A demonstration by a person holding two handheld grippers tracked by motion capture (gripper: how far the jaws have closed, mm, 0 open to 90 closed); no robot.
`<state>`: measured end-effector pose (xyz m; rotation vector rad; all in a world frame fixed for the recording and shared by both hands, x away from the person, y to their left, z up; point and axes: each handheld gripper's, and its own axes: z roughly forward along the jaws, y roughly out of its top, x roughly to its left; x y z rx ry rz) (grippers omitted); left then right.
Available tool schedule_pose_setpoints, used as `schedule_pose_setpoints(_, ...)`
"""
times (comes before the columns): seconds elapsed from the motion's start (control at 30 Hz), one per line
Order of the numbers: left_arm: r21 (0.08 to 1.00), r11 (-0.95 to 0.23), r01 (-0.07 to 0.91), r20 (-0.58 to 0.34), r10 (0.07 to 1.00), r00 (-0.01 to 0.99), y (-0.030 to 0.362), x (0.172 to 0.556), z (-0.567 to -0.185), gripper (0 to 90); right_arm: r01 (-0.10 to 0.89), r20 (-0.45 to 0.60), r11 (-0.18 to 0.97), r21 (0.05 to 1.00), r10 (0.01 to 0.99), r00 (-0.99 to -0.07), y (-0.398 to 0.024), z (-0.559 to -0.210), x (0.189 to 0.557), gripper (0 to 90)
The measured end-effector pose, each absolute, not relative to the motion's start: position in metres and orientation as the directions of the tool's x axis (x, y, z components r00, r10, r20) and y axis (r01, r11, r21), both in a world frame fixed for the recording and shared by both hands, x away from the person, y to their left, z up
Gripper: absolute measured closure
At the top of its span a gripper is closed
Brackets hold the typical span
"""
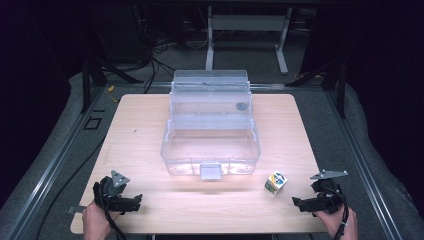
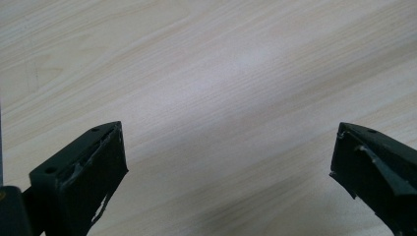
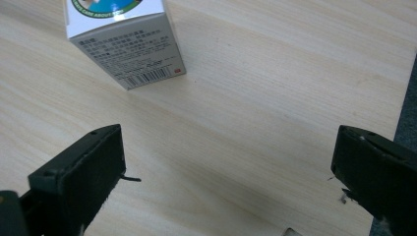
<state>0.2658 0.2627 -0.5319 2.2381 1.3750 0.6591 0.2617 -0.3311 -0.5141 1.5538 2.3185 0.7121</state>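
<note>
A clear plastic box with its hinged lid standing open sits in the middle of the wooden table. A small white carton with a colourful top stands on the table to the box's front right; it appears again as the carton with a barcode ahead of the right jaws. My left gripper rests at the front left, open, over bare wood, its jaws wide apart in the left gripper view. My right gripper sits at the front right, open, a short way from the carton.
A grey latch sticks out of the box's front wall. The table's right edge runs close to the right gripper. Grey floor, metal rails and a frame's legs surround the table beyond its far edge.
</note>
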Motion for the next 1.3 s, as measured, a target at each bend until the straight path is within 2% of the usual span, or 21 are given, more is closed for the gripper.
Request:
schedule_pose_setpoints(0.23,0.585,-0.42,0.694,0.181,0.902,0.393,0.259,0.266,-0.53,0.2,0.797,0.055,0.327,0.508,0.911,-0.409,-0.328,-0.513,0.265,0.0)
schedule_pose_setpoints(0.7,0.576,-0.44,0.689,0.188,0.891,0.412,0.254,0.27,-0.531,0.6,0.782,0.04,0.394,0.482,0.882,-0.469,-0.315,-0.488,0.271,0.0)
schedule_pose_setpoints(1.3,0.578,-0.44,0.687,0.192,0.892,0.409,0.253,0.27,-0.532,1.1,0.779,0.019,0.459,0.428,0.857,-0.515,-0.296,-0.481,0.284,0.4)
